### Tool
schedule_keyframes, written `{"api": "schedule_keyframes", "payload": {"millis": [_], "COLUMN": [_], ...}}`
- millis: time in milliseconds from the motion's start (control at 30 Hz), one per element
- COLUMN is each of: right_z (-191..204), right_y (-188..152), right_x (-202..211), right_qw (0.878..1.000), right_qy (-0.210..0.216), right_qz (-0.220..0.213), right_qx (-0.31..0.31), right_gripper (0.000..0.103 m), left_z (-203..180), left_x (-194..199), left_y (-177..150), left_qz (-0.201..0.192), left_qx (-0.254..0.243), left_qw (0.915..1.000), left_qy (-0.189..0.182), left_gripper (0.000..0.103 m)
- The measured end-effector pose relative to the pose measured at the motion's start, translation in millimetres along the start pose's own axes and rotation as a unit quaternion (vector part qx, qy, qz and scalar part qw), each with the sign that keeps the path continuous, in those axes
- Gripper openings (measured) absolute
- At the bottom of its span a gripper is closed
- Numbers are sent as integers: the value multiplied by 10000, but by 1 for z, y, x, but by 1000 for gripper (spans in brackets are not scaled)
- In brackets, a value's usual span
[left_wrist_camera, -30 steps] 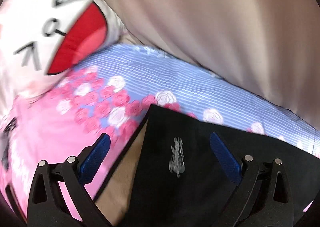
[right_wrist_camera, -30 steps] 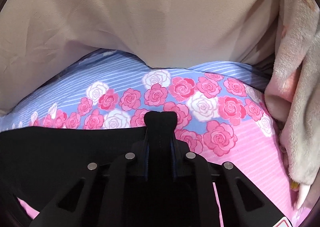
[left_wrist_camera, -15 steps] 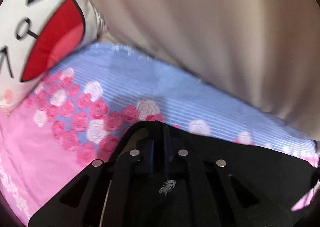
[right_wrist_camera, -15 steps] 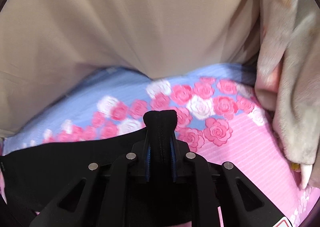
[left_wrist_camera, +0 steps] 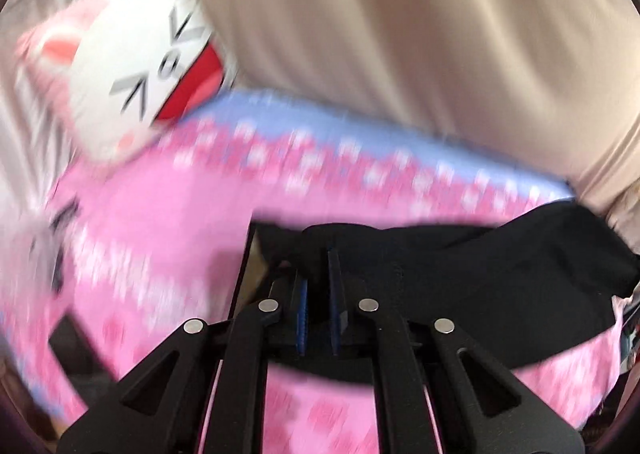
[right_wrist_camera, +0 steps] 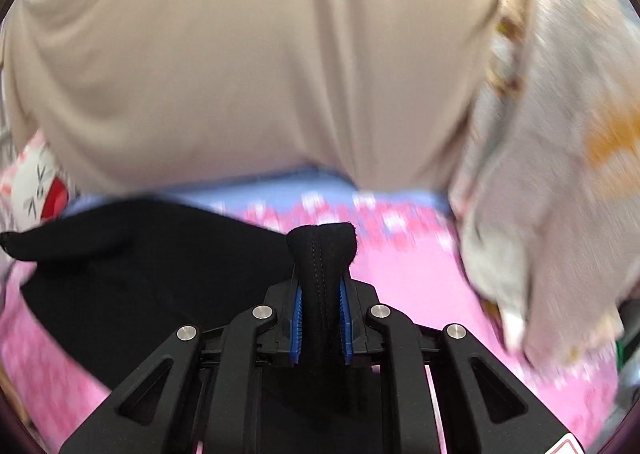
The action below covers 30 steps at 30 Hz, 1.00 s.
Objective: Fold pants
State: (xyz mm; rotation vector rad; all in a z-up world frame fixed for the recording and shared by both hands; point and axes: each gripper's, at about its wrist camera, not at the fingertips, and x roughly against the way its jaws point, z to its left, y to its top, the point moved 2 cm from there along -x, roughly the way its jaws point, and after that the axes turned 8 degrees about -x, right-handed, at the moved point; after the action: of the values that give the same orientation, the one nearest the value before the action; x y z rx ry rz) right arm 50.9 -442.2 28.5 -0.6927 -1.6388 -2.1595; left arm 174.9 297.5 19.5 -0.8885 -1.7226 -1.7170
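Gripping black pants (right_wrist_camera: 132,254), both grippers

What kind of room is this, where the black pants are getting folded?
Probably a bedroom. The black pants lie on a pink bedsheet printed with roses, a cartoon cat pillow sits at one end, and a fuzzy blanket is bunched alongside.

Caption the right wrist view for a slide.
Right gripper clamps a stitched fold of black pants above the pink floral sheet.

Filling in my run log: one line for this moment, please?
left gripper: shut on black fabric pants | right gripper: shut on pants | pink floral bedsheet beneath
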Motion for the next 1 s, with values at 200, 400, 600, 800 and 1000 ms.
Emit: {"api": "schedule_keyframes", "payload": {"millis": [200,400,600,800,1000], "right_z": [-42,-71,-81,-57,-30], "right_y": [-90,-121,-106,-113,-76], "right_x": [1,49,81,39,38], "right_qw": [9956,9927,9874,9903,9997], "right_qy": [-309,-353,-94,358,28], "right_qz": [837,445,-38,620,226], "right_qx": [-285,-1065,-1582,-1194,24], "right_gripper": [39,53,63,70,10], "left_z": [1,-40,-117,-216,-280], "left_x": [-39,23,66,33,-11], "left_y": [-82,-66,-25,-30,-47], "left_qz": [984,124,-810,-546,-98], "left_qx": [-156,-598,-837,-1145,-1379], "left_qw": [9904,9693,9775,9918,9903], "left_qy": [955,2382,1758,179,-131], "left_gripper": [17,51,76,76,76]}}
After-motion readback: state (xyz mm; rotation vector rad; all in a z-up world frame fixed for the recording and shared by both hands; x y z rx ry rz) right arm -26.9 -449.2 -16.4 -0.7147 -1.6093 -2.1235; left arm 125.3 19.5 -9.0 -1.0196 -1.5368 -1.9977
